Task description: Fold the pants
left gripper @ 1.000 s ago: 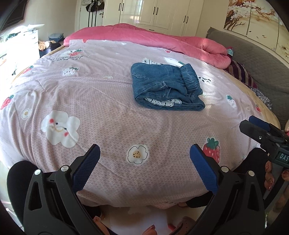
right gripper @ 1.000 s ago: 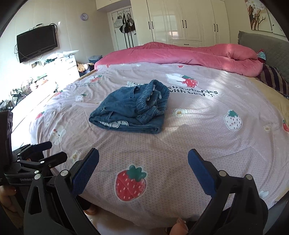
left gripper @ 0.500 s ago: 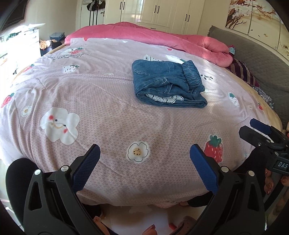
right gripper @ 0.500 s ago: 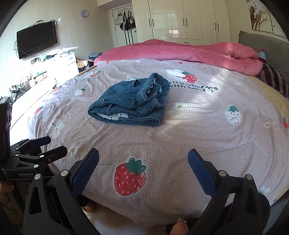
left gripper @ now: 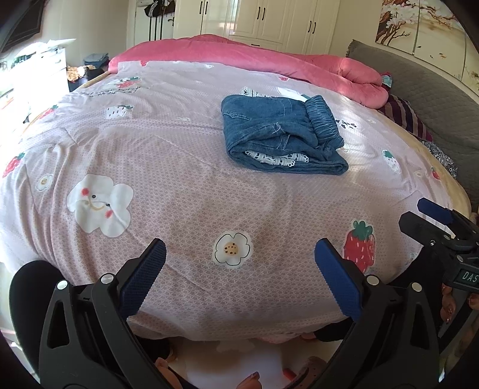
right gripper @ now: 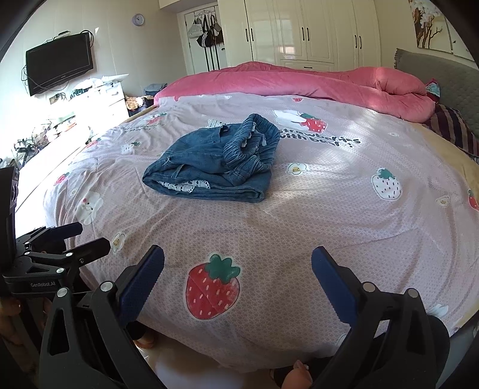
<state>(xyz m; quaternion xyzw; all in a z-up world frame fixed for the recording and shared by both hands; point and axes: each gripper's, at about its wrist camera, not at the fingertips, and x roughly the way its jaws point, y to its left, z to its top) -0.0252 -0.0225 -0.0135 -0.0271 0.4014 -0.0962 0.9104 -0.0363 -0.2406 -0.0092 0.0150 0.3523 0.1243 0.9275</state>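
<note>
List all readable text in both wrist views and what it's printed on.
"GenRobot.AI": body of the left tongs, seen in the right wrist view.
"DAS", cut off at the frame edge: label on the right tongs, seen in the left wrist view.
"with" and partly legible "strawber...": black print on the bedspread; the rest is warped.
Black print on the bedspread's far-left corner: too blurred.
Wall clock: too small.

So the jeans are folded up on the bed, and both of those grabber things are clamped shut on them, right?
Not quite. The jeans are folded on the bed, but both grippers, left and right, are open and empty, well short of them. Both wrist views show it.
</note>
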